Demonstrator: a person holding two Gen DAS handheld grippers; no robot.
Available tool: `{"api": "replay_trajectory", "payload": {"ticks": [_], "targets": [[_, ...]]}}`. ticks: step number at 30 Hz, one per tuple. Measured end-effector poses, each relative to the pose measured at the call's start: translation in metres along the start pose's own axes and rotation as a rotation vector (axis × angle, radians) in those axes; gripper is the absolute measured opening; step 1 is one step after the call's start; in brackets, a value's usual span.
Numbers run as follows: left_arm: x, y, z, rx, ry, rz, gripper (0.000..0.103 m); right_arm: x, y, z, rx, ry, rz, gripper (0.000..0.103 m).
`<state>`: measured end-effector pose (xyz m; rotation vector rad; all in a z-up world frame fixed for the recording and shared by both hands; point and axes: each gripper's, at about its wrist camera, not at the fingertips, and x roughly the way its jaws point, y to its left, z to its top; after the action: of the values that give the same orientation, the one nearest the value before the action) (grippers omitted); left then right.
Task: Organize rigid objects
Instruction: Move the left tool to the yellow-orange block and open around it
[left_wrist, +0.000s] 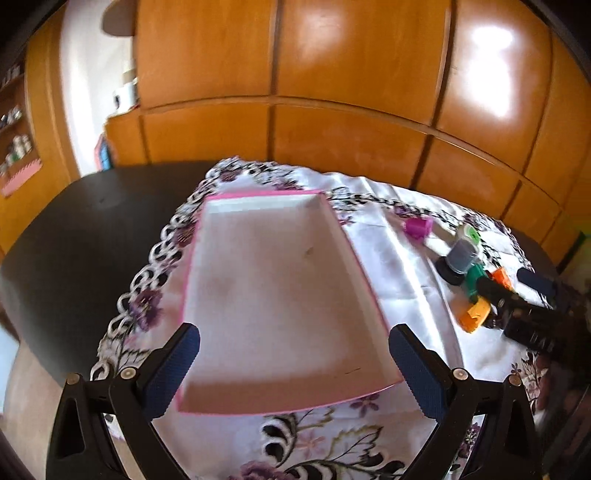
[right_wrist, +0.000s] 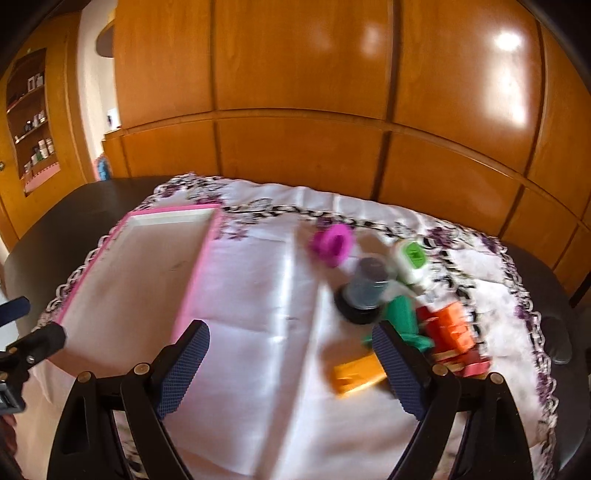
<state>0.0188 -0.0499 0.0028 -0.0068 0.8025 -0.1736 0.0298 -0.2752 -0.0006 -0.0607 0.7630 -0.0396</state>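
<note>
While both grippers, left (left_wrist: 294, 356) and right (right_wrist: 291, 354), hover with fingers spread wide and hold nothing, the toys (right_wrist: 373, 295) lie clustered on the cloth (right_wrist: 266, 280), right of the tray (left_wrist: 273, 295).

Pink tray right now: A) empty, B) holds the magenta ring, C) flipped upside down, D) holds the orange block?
A: the pink tray shows only its bare white floor, while the magenta ring and orange block sit on the tablecloth to its right.
</note>
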Motion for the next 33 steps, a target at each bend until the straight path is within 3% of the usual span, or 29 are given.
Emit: {"api": "replay_trajectory", "payload": {"ticks": [6, 7, 13, 22, 33], "targets": [[0.007, -0.036, 0.009, 0.105, -0.005, -0.062, 0.103, -0.003, -0.085, 0.013, 0.134, -0.016, -0.084, 0.092], [0.007, -0.041, 0.009, 0.120, -0.012, -0.066, 0.103, -0.002, -0.098, 0.015, 0.156, -0.017, -0.091, 0.097], [0.018, -0.084, 0.011, 0.239, -0.013, -0.141, 0.103, 0.013, -0.173, 0.000, 0.400, 0.023, -0.058, 0.100], [0.036, -0.132, 0.012, 0.332, 0.004, -0.193, 0.103, 0.005, -0.202, -0.007, 0.558, -0.033, 0.013, 0.100], [0.073, -0.173, 0.007, 0.368, 0.121, -0.239, 0.103, 0.002, -0.222, -0.013, 0.666, -0.059, 0.024, 0.100]]}}
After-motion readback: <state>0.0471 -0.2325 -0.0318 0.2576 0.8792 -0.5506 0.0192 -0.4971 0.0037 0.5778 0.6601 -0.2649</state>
